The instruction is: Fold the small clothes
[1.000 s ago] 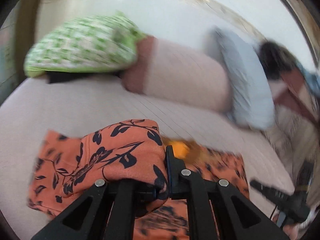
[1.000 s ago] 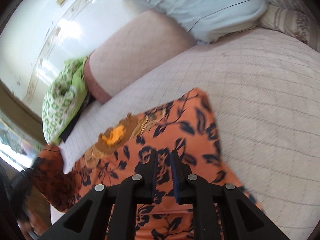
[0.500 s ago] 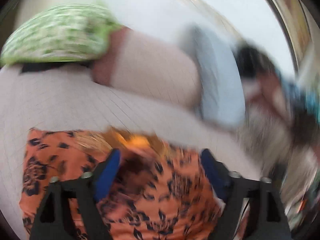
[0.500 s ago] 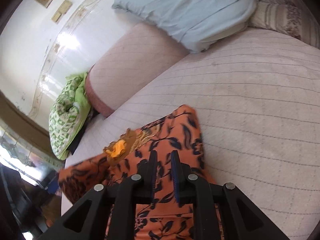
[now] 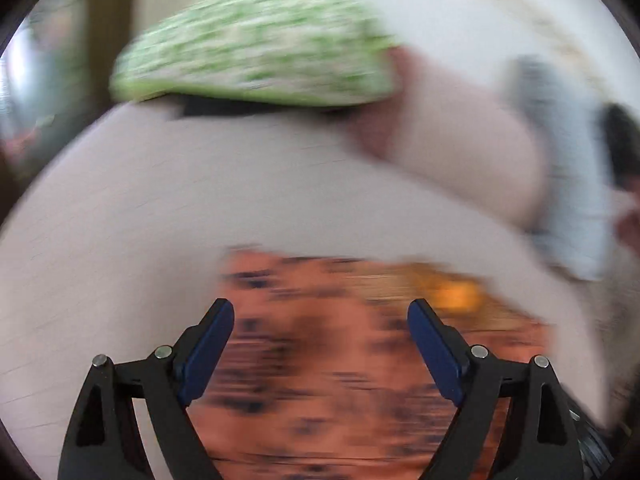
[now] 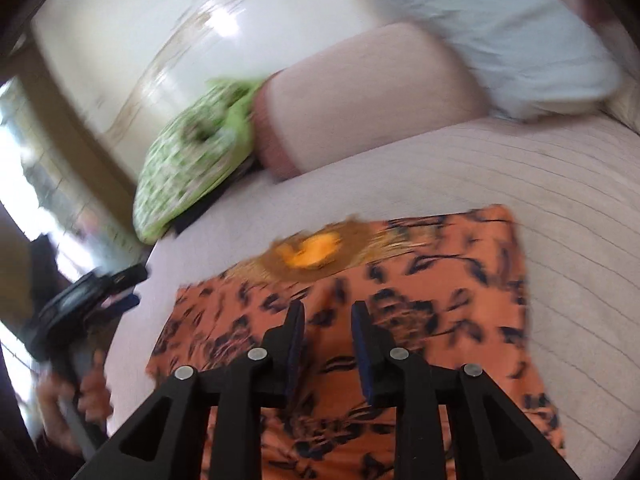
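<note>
An orange garment with a dark leaf print [image 6: 420, 304] lies spread flat on the pale quilted bed [image 6: 540, 168], its gold neckline patch [image 6: 316, 252] at the far edge. My right gripper [image 6: 327, 312] hovers just over its middle, jaws partly open and holding nothing. My left gripper [image 5: 320, 312] is wide open and empty above the same garment [image 5: 320, 360], which is blurred in the left wrist view. The left gripper also shows at the left edge of the right wrist view [image 6: 88, 292], off the garment's left side.
A green patterned pillow [image 6: 192, 152], a pink bolster [image 6: 360, 92] and a pale blue pillow [image 6: 500, 32] line the far end of the bed by the white wall. The bed's left edge runs near the left gripper.
My left gripper let go of the folded-over part of the garment and opened wide. My right gripper opened and released it. The garment now lies flat.
</note>
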Action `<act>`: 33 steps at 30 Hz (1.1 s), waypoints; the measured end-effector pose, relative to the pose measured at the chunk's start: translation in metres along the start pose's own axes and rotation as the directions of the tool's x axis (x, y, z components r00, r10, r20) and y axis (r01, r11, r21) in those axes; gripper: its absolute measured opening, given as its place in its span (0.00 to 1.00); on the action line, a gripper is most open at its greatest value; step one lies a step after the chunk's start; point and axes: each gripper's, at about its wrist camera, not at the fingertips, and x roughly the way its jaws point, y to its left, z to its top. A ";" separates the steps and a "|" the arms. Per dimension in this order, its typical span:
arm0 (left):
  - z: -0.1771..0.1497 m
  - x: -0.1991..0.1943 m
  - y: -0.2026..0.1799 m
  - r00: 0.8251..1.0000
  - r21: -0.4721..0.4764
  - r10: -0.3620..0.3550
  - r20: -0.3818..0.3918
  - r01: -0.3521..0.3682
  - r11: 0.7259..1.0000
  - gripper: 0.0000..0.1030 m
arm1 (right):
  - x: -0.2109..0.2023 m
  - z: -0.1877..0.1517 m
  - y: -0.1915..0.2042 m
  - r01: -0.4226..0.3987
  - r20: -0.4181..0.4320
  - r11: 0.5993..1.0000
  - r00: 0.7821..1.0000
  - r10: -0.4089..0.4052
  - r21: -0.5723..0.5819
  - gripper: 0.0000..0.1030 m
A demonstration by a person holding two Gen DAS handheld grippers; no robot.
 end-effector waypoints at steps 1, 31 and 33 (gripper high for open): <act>-0.002 0.006 0.014 0.997 -0.015 0.066 -0.027 -0.067 0.998 0.86 | 0.008 -0.005 0.019 -0.007 -0.038 0.997 0.999 0.004 -0.077 0.25; -0.057 0.059 0.020 0.973 0.179 0.098 -0.207 -0.060 0.982 0.86 | 0.095 -0.050 0.108 0.082 -0.095 0.897 0.986 -0.136 -0.434 0.71; -0.058 0.056 0.022 0.974 0.178 0.098 -0.206 -0.061 0.982 0.86 | 0.101 -0.051 0.105 0.094 -0.112 0.902 0.982 -0.154 -0.422 0.66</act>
